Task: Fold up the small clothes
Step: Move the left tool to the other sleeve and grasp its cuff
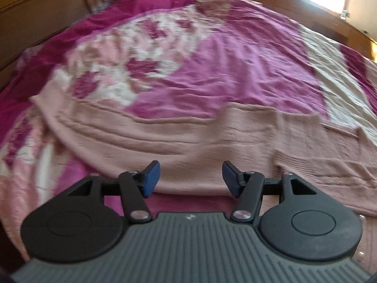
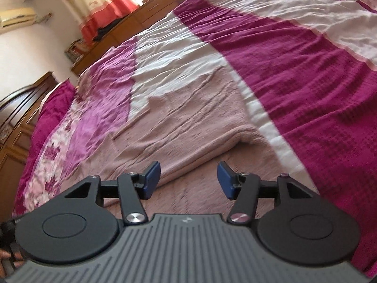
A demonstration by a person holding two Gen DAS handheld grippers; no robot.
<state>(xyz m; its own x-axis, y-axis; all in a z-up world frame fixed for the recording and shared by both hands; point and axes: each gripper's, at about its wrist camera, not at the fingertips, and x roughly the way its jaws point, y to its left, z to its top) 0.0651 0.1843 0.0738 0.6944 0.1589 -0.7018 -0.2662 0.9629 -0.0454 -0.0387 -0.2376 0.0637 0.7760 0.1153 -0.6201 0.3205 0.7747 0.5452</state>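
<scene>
Left wrist view: the left gripper (image 1: 191,176), black-armed with blue pads (image 1: 150,179), stands with its jaws spread and nothing between them, above the near edge of a dusty-pink ribbed knit garment (image 1: 188,136). The garment lies flat across a bedspread patterned in magenta, pink and white patches (image 1: 235,66), with a folded-over layer at its right. A wooden headboard (image 1: 42,11) lies beyond, blurred.

Right wrist view: the right gripper (image 2: 189,180), of the same build, also has its jaws apart and empty. The same pink knit garment (image 2: 188,118) extends ahead of it on the bedspread (image 2: 306,70), its folded corner ahead and to the right. A red-hemmed curtain (image 2: 103,7) hangs at the far wall.
</scene>
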